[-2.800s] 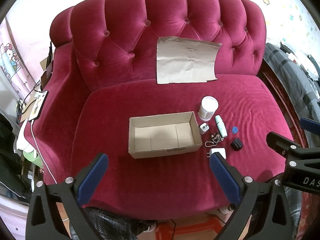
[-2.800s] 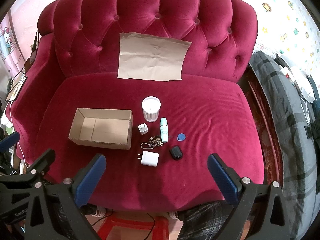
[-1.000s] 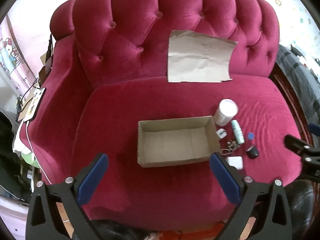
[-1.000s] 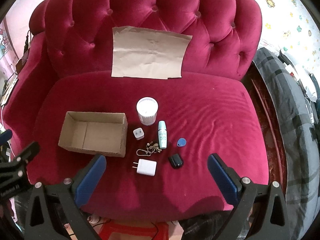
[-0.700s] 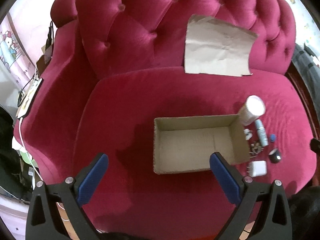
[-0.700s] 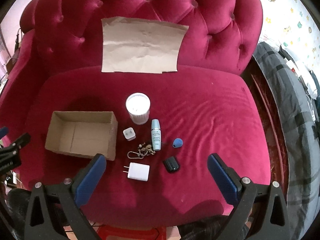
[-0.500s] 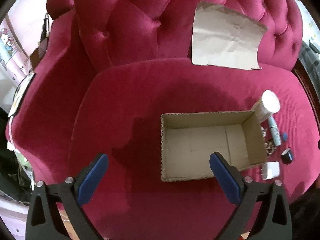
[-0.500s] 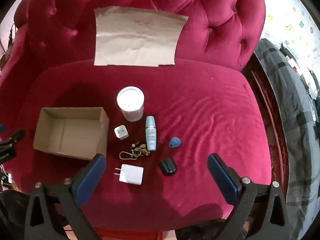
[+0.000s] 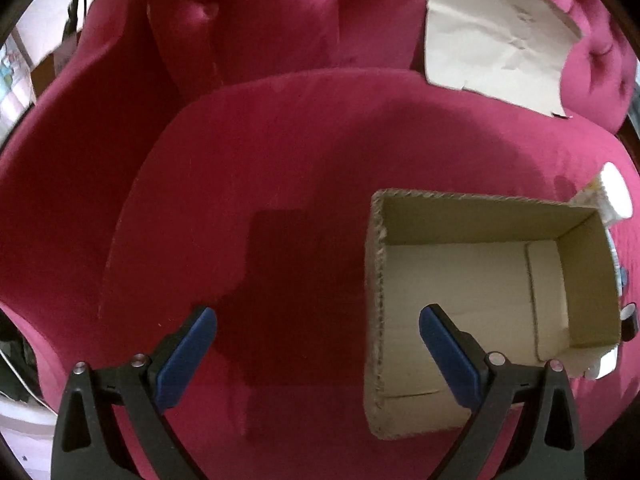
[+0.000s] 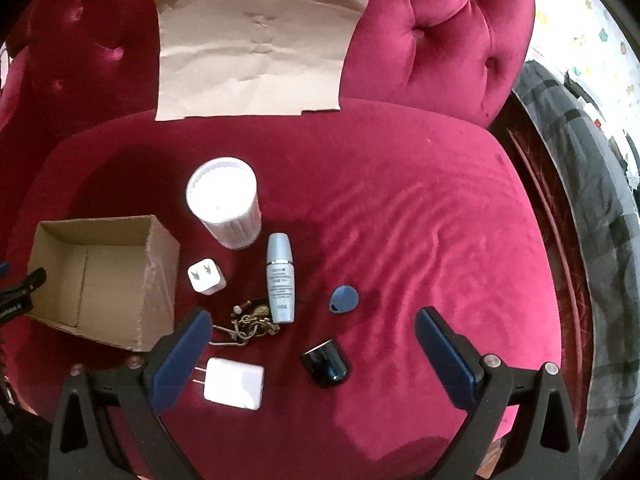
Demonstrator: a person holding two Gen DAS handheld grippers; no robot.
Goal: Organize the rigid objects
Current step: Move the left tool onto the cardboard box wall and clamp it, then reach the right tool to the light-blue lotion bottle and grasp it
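An open, empty cardboard box (image 9: 472, 276) (image 10: 104, 276) sits on the red velvet sofa seat. My left gripper (image 9: 316, 340) hangs open over the box's left front corner, one finger over the seat and one over the box. My right gripper (image 10: 312, 344) is open above a cluster of small items: a white charger with prongs (image 10: 234, 383), a black oval case (image 10: 325, 363), a blue teardrop tag (image 10: 343, 298), a pale blue bottle (image 10: 280, 278), a keyring with trinkets (image 10: 248, 324), a small white plug adapter (image 10: 206, 276) and a white ribbed jar (image 10: 223, 200).
A sheet of brown paper (image 10: 256, 50) (image 9: 500, 36) leans on the tufted backrest. A grey plaid blanket (image 10: 592, 216) lies off the sofa's right side. The sofa's left arm (image 9: 60, 184) rises left of the box. The seat right of the items (image 10: 440, 240) is bare velvet.
Both grippers have moved down and closer to the seat. The left one slid left, so the box now sits at its right. The right one now hovers directly over the small items.
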